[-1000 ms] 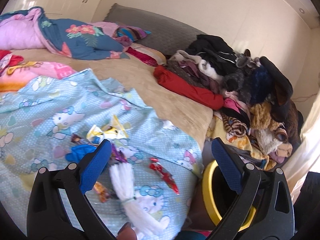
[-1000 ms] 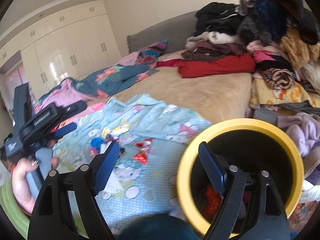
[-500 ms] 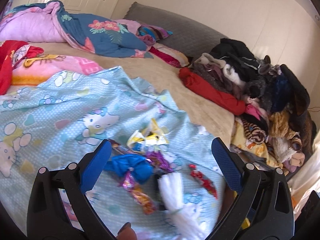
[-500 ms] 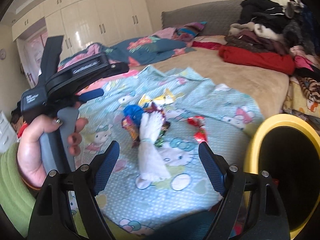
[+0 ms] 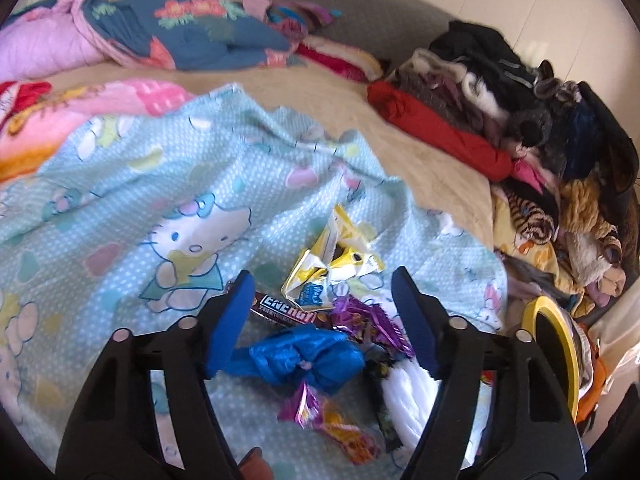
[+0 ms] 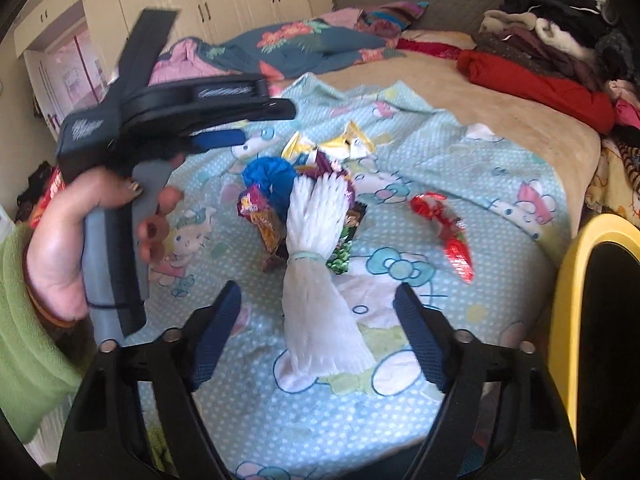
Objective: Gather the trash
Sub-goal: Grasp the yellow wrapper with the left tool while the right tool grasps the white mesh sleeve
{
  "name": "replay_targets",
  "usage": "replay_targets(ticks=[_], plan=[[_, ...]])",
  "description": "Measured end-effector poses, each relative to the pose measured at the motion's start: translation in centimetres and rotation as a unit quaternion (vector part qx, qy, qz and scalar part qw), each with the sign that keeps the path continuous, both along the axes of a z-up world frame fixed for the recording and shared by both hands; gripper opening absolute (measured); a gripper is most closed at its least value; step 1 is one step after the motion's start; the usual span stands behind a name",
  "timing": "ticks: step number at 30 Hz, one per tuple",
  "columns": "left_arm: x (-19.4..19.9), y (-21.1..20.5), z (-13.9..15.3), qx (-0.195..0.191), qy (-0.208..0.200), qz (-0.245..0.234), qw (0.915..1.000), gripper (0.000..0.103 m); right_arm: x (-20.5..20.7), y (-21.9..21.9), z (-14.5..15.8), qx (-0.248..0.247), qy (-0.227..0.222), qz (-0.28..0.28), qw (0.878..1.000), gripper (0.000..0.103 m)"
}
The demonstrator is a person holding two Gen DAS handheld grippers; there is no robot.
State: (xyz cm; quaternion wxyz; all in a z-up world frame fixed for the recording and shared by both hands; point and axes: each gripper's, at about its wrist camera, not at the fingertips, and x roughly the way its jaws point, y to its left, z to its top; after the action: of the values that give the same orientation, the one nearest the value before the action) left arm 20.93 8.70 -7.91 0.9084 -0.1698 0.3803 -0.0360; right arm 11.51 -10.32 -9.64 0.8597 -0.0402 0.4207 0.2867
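Lying on the blanket (image 5: pixel 120 168), one blue bag (image 5: pixel 300 356) between the left gripper (image 5: pixel 320 320) fingers, not touched; jaws just been closing, half wide. Lying between the right gripper (image 6: pixel 316 336) fingers, one white bundle (image 6: pixel 320 280), also not touched; jaws closing too, fairly wide. Around these: one yellow wrapper (image 5: pixel 336 256), one red wrapper (image 6: pixel 448 228), one bin (image 6: pixel 568 320) on the right.

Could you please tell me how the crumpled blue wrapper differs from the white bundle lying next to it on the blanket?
The blue wrapper is knotted into a shiny wad; the white bundle is long, pleated and tied at its middle with a band. The blue wrapper lies between the left tongs, the white bundle between the right tongs. Both rest ungripped on the blanket.
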Motion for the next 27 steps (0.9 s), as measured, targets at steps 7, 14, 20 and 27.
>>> replay_targets(ticks=[7, 14, 20, 27], plan=[[3.3, -0.2, -2.1, 0.018, 0.046, -0.024, 0.9985, 0.044, 0.4, 1.0, -1.7, -0.02, 0.026, 0.013, 0.999, 0.042], [5.1, -1.4, -3.1, 0.033, 0.067, -0.052, 0.9959, 0.037, 0.3, 0.3, -1.8, 0.004, 0.03, 0.014, 0.999, 0.02], [6.5, -2.2, -4.2, 0.047, 0.087, -0.062, 0.9932, 0.035, 0.0, -0.2, -1.4, 0.015, 0.019, 0.016, 1.0, 0.02], [6.7, -1.9, -3.9, 0.019, 0.077, -0.059, 0.9951, 0.028, 0.5, -1.6, -1.4, 0.045, 0.033, -0.006, 0.998, 0.019]])
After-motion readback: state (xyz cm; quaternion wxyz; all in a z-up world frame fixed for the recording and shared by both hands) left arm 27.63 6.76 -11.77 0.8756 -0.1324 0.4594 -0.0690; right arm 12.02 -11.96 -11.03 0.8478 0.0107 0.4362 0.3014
